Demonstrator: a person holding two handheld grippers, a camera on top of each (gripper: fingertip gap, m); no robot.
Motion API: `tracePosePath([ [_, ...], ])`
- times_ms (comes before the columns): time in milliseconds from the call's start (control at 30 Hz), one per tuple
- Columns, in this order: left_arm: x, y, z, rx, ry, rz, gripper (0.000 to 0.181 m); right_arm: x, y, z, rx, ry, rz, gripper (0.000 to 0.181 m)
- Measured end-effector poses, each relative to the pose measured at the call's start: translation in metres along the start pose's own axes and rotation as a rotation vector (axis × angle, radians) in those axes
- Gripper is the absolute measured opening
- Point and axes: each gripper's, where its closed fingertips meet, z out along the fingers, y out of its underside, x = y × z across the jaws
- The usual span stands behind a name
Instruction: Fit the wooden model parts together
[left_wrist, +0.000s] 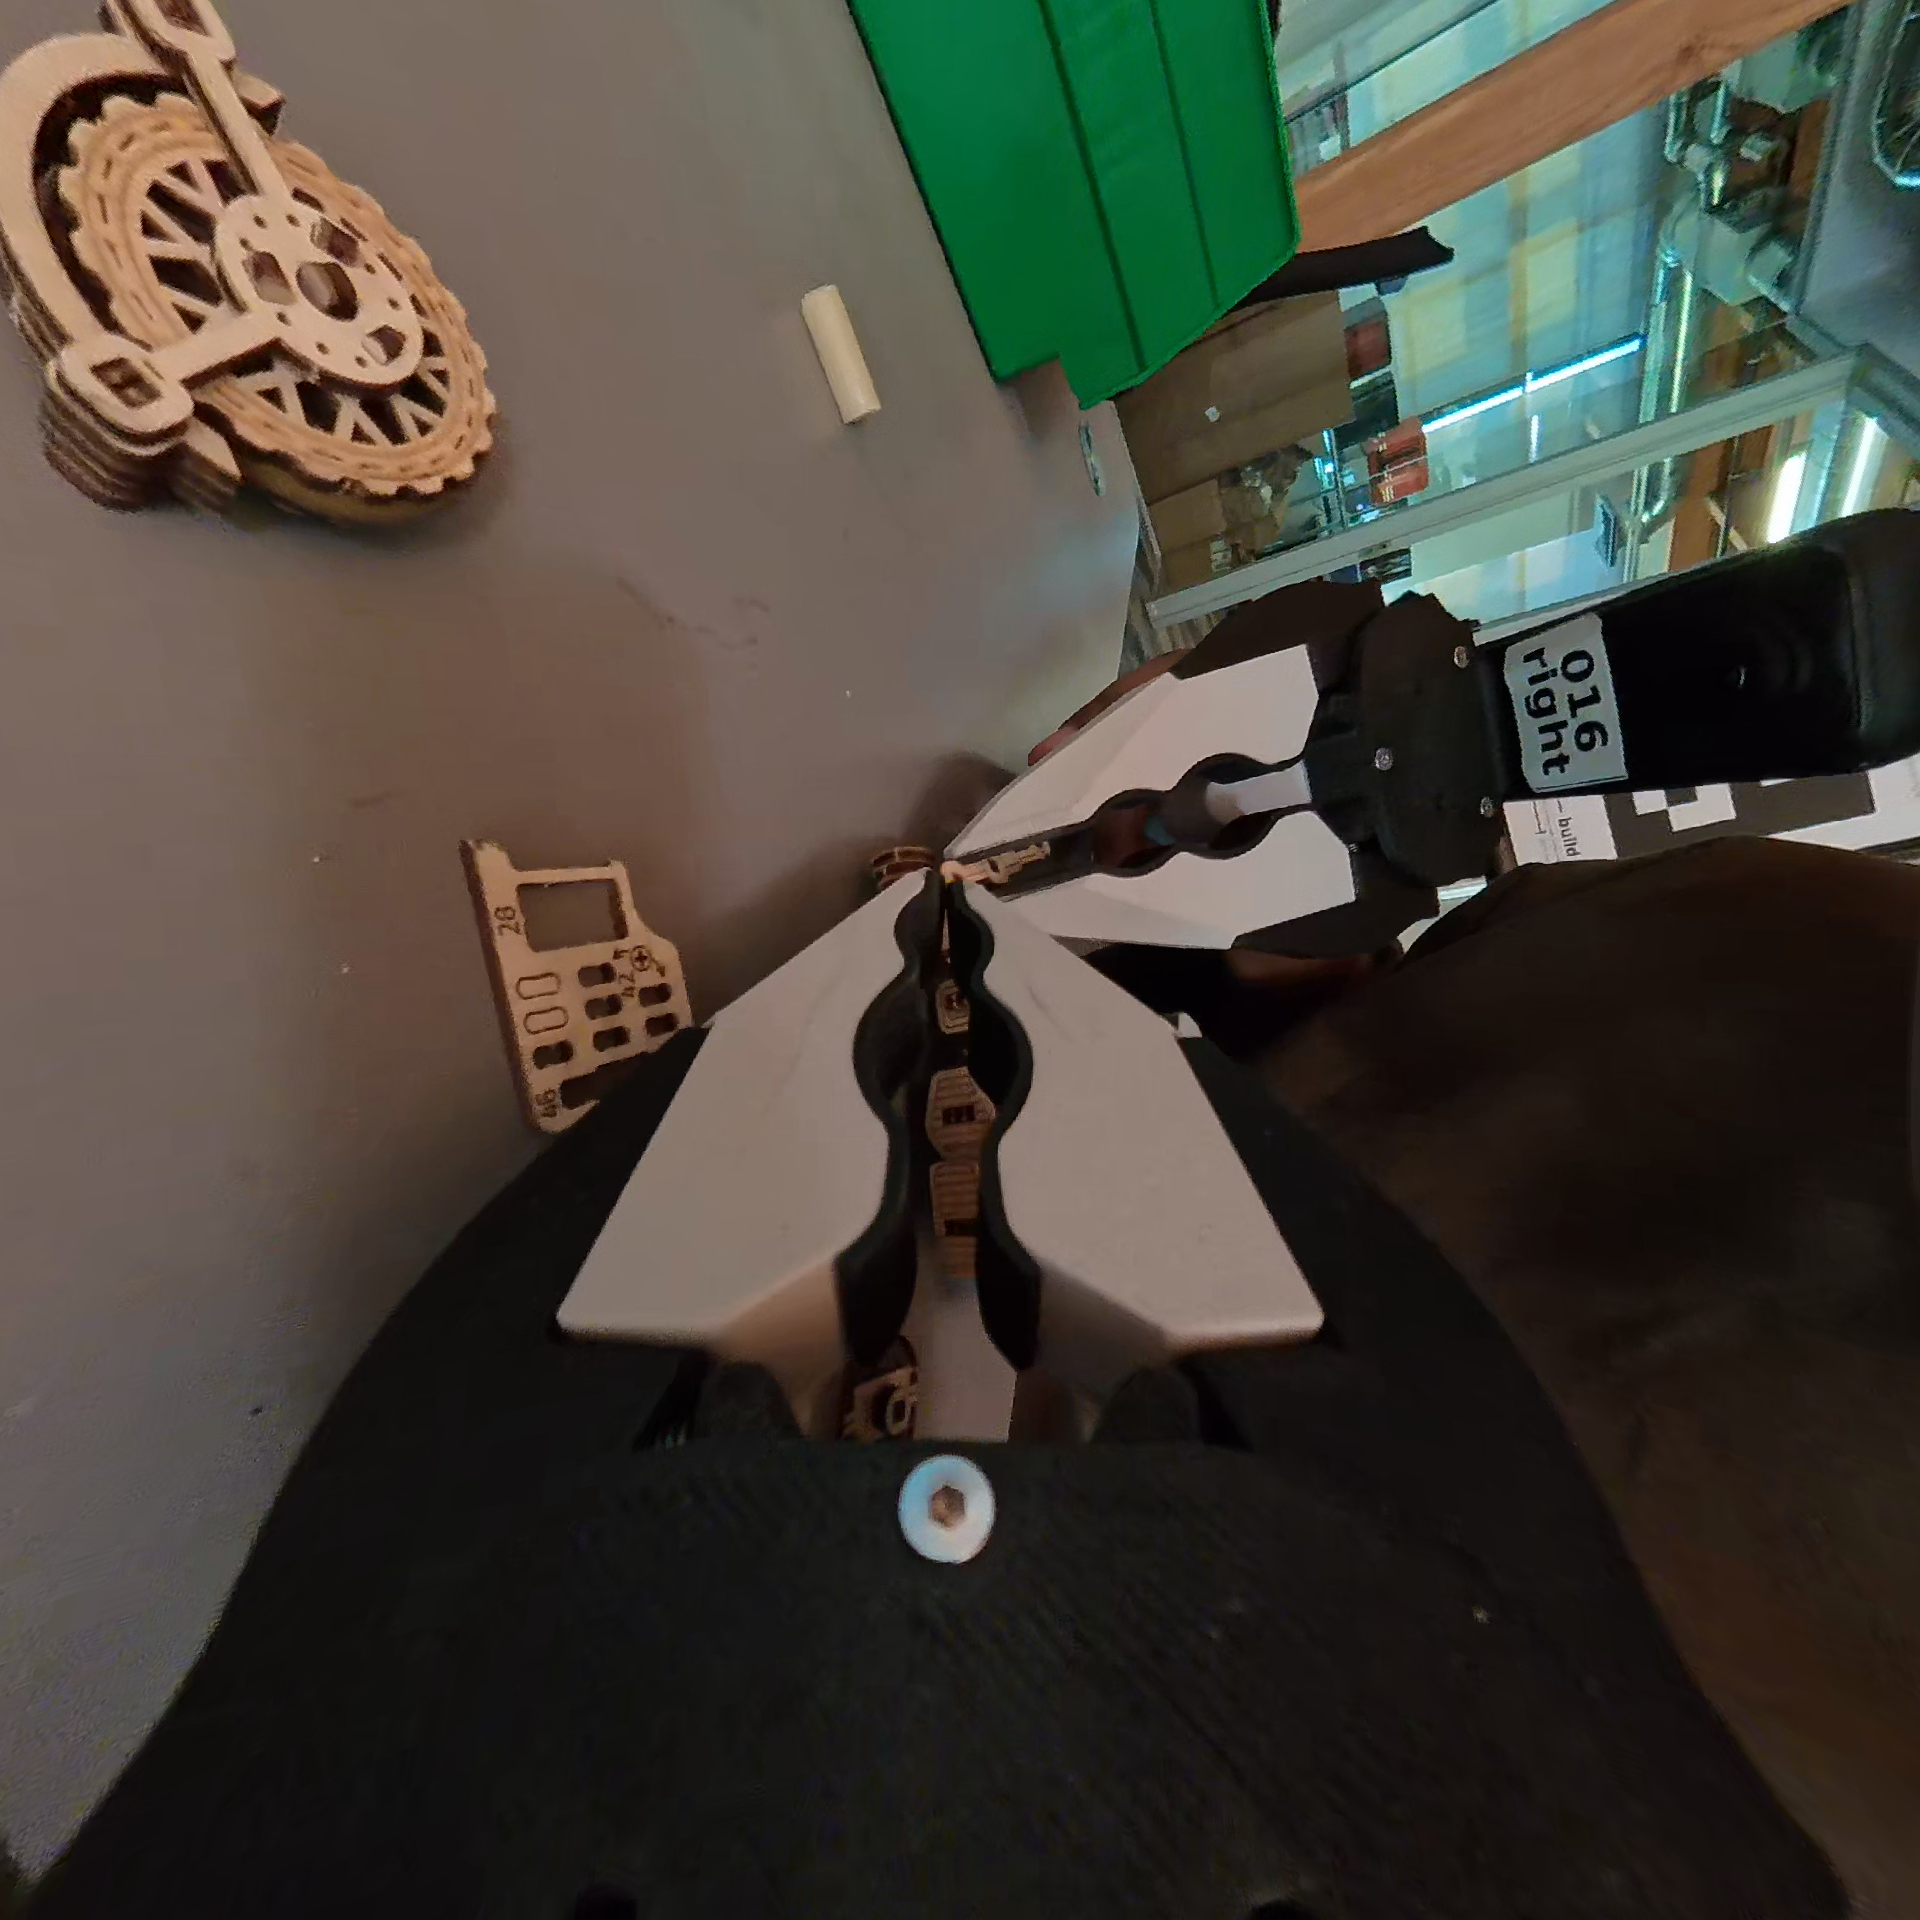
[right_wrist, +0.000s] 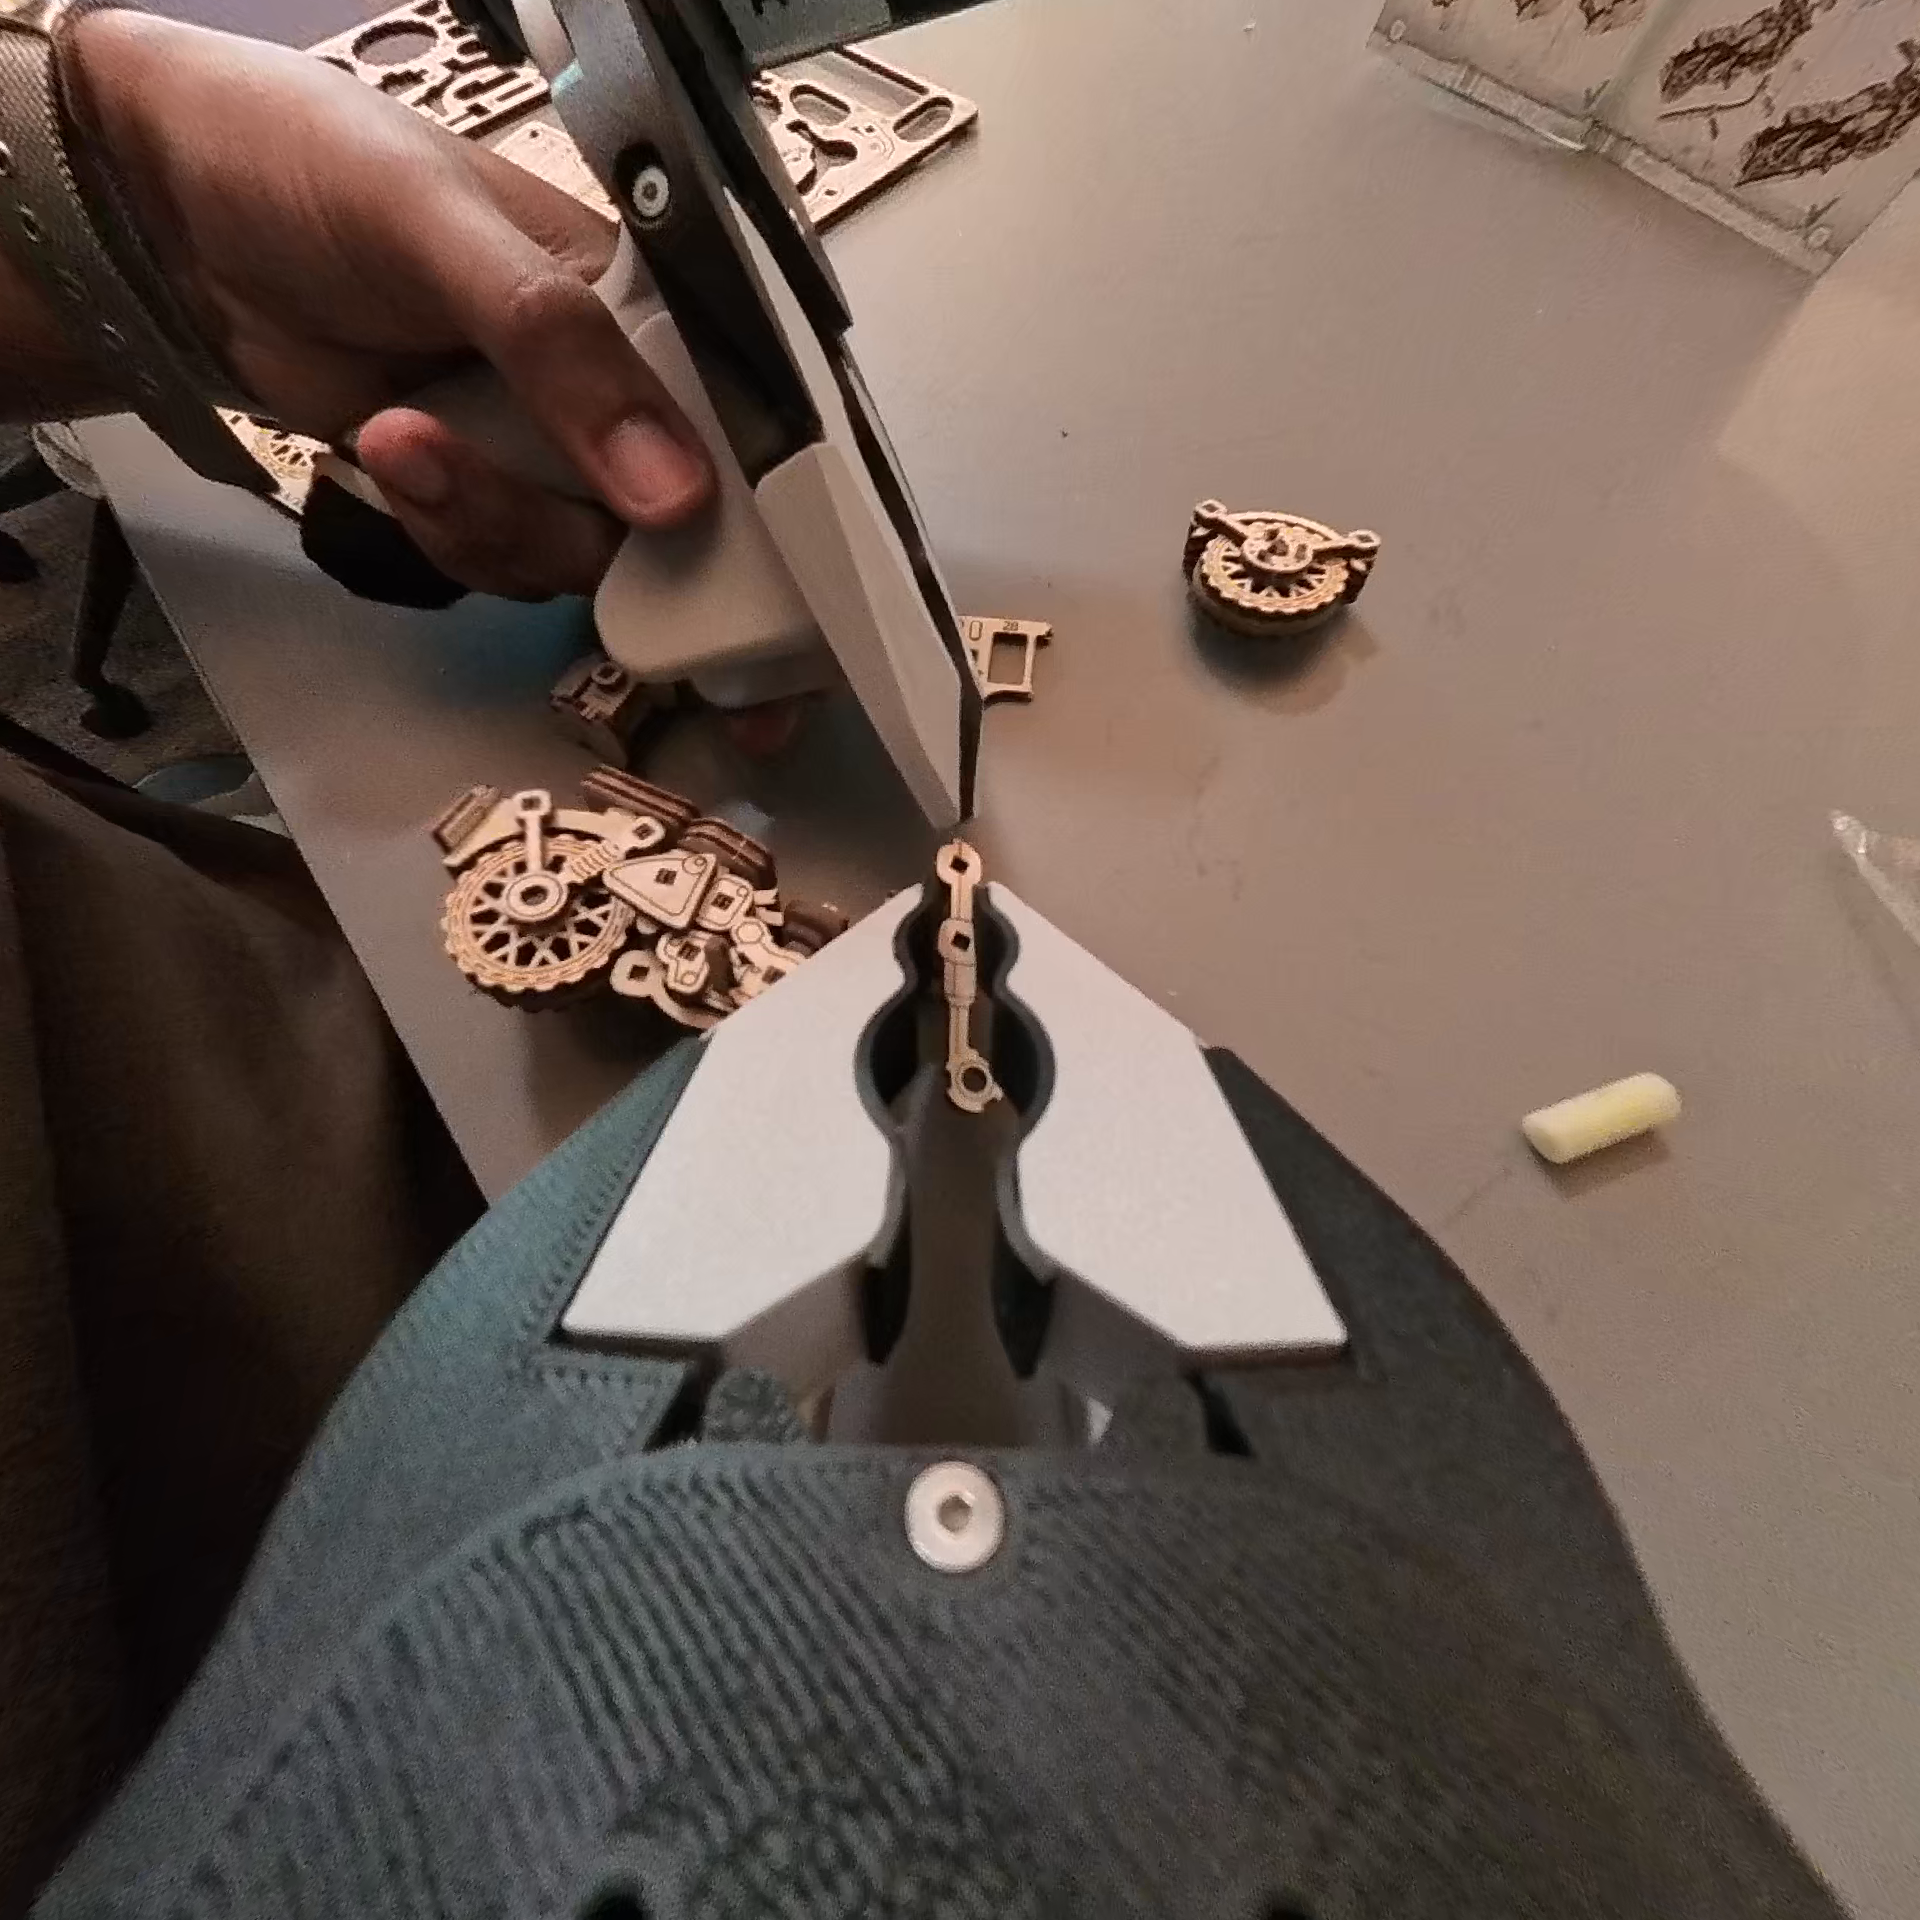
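Right gripper (right_wrist: 961, 883), white fingers with black wavy pads: closed on a slim pale wooden link rod (right_wrist: 961, 971) with square holes and a small ring at its near end. The rod lies lengthwise between the pads, its far tip poking just past the fingertips.

Left gripper (left_wrist: 940, 883), same make: clamped on a flat brown laser-cut wooden strip (left_wrist: 954, 1132) with slotted cut-outs, held edge-on between the pads. A bare hand (right_wrist: 416, 343) grips its handle. In the right wrist view it comes down from the upper left, and its tips nearly meet the rod's far tip; whether they touch cannot be told.

Just left of the right gripper's fingers, on the grey table (right_wrist: 1351, 312): part-built wooden motorcycle assembly (right_wrist: 613, 904), spoked wheel and frame plates.

Beyond the meeting tips, near: small flat wooden plate with rectangular window and slots (left_wrist: 577, 987).

To the right of the right gripper, apart from it: short cream-white cylinder (right_wrist: 1600, 1115), lying on its side.

Farther ahead and right: round wooden spoked wheel unit with fork arms (right_wrist: 1283, 566), lying flat.

Far edge, behind the left gripper: flat wooden parts sheets with cut-out shapes (right_wrist: 883, 125).

Beyond the table in the left wrist view: green fabric box (left_wrist: 1091, 177).
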Motion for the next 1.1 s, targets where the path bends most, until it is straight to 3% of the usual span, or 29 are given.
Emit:
tracePosePath([
  [833, -0.0028, 0.0053, 0.0033, -0.03, -0.041, 0.051, 0.0, -0.0035, -0.0008, -0.003, 0.032, -0.067, 0.049, 0.007],
  [1100, 0.0041, -0.0009, 0.0001, 0.014, 0.03, 0.001, 0.004, -0.0036, -0.0006, -0.0033, 0.03, -0.061, 0.038, 0.007],
])
